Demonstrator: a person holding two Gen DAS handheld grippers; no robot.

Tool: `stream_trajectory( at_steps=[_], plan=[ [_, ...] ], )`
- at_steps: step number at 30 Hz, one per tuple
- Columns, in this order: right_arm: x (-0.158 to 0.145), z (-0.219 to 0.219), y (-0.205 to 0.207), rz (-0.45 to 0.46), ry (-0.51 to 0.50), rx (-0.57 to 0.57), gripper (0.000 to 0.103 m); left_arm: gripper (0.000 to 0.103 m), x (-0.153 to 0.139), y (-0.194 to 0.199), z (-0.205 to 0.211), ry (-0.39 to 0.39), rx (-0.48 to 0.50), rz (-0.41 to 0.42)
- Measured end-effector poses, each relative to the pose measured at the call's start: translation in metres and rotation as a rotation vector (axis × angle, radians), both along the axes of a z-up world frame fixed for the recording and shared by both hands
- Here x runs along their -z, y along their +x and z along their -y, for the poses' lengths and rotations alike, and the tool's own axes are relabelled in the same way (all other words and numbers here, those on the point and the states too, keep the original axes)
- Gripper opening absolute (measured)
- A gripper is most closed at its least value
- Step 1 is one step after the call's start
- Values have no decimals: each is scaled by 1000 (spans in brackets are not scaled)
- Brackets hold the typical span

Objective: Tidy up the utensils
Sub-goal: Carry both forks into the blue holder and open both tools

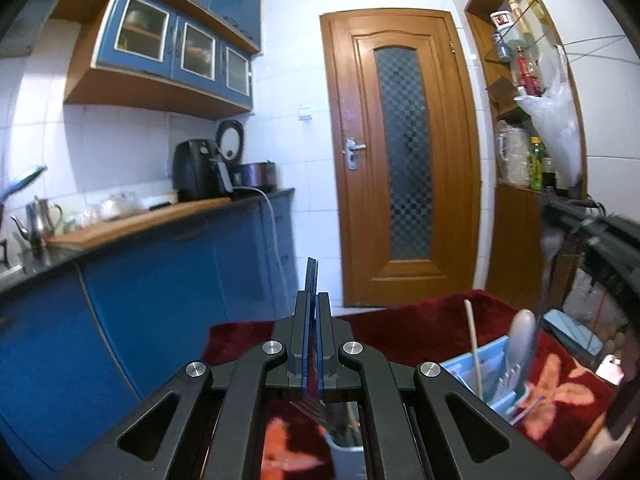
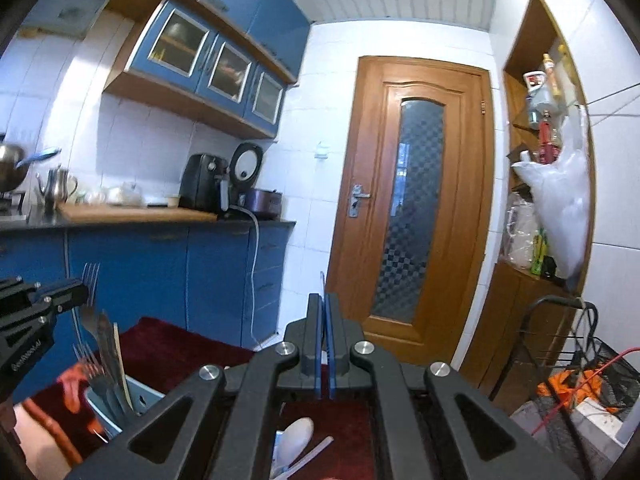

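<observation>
Spread beneath the pale blue holder (image 1: 494, 360): a red flowered cloth (image 1: 420, 320). Already standing upright in the holder: forks (image 2: 90, 360), a grey spoon (image 1: 524, 336), a pale stick (image 1: 472, 340). Just above the holder, the left gripper (image 2: 82, 294), pinched tight, apparently on a fork (image 2: 91, 276) with its tines up. Also above the holder, the right gripper (image 2: 325, 304), closed on nothing. Below it, a white spoon (image 2: 298, 434); inside the holder or beside it, cannot tell. Judged well along: most pieces sorted, the gripped fork yet to go in.
</observation>
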State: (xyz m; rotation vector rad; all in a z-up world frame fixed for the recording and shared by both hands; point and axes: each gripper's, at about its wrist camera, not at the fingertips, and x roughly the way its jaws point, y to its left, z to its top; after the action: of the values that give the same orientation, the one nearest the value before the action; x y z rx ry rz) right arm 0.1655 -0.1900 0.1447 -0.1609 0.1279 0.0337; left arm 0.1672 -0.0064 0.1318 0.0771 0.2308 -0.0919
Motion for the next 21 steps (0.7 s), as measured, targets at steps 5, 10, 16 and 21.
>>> stream_trajectory(
  at_steps=[5, 10, 16, 21],
  plan=[
    [20, 4, 8, -114, 106, -124, 5, 4, 19, 2, 4, -35, 43, -59],
    [26, 11, 7, -182, 206, -218, 15, 6, 29, 2, 4, -73, 70, -102],
    [15, 19, -13, -160, 274, -252, 23, 11, 22, -13, 6, -86, 96, -104],
    [3, 22, -33, -167, 299, -267, 24, 12, 12, -31, 3, -127, 109, -105]
  ],
)
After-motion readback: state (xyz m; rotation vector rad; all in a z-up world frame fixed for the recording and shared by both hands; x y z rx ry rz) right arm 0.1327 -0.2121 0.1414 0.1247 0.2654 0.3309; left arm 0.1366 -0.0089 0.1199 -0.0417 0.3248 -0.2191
